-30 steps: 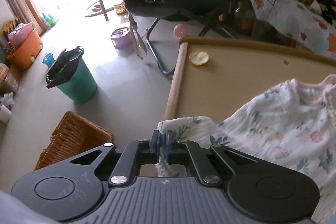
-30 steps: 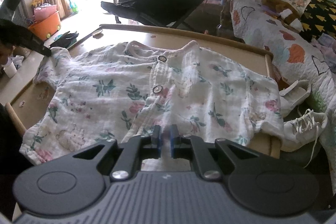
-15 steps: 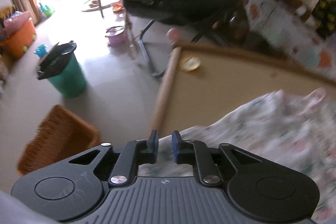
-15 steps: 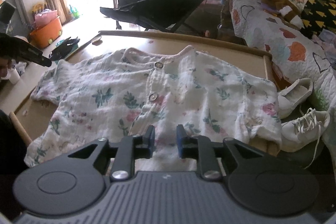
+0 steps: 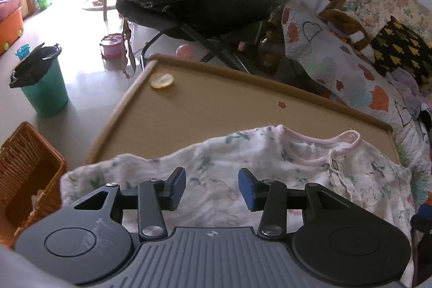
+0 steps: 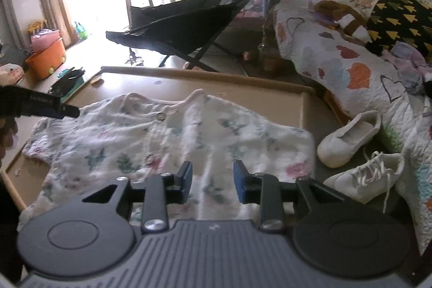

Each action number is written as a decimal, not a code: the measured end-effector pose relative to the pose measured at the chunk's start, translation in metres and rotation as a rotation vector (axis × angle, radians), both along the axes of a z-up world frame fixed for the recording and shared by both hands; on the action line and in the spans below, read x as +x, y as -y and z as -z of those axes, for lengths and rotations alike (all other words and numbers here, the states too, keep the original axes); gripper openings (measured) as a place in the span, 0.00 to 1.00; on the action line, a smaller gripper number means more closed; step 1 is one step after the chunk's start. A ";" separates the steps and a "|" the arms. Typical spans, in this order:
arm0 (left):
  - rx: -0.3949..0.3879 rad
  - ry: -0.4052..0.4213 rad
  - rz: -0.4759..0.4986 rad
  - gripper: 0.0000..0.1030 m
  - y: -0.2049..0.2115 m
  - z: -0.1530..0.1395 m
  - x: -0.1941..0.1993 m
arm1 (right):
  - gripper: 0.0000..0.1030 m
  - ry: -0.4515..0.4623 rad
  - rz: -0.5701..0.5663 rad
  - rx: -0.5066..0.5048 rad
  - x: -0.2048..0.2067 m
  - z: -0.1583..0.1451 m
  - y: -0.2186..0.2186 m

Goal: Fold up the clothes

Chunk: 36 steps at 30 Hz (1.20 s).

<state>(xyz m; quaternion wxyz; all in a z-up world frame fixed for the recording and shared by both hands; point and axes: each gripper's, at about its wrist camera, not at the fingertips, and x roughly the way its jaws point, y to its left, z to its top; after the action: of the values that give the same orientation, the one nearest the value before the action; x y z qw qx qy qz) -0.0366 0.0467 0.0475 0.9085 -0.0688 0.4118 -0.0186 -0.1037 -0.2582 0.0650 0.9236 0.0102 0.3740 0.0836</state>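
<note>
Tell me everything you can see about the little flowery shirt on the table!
The white crinkly cotton-looking baby shirt with a faded flower and leaf print lies spread flat, front up, on the tan wooden table with a raised rim. It has a pale pink trimmed neckline, short sleeves and round snap buttons down the front, seemingly fastened. It is wrinkled and not yet folded. Its near hem hangs past the table's edge. Nothing grips it.

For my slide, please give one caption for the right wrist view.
Open right gripper above a floral shirt spread on the table.
</note>
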 end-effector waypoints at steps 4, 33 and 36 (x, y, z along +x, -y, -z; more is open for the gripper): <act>0.000 0.010 -0.026 0.45 0.008 0.010 0.006 | 0.32 -0.004 0.012 -0.018 0.007 0.005 0.007; 0.142 0.053 0.067 0.55 0.029 0.024 0.023 | 0.32 -0.032 0.056 -0.057 0.077 0.043 0.012; 0.143 0.057 0.086 0.47 0.029 0.024 0.025 | 0.29 -0.032 0.057 -0.072 0.077 0.043 0.008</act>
<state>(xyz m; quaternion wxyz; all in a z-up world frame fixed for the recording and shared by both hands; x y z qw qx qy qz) -0.0119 0.0181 0.0238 0.9208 0.0144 0.3887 -0.0300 -0.0266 -0.2660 0.0223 0.9194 -0.0109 0.3908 0.0434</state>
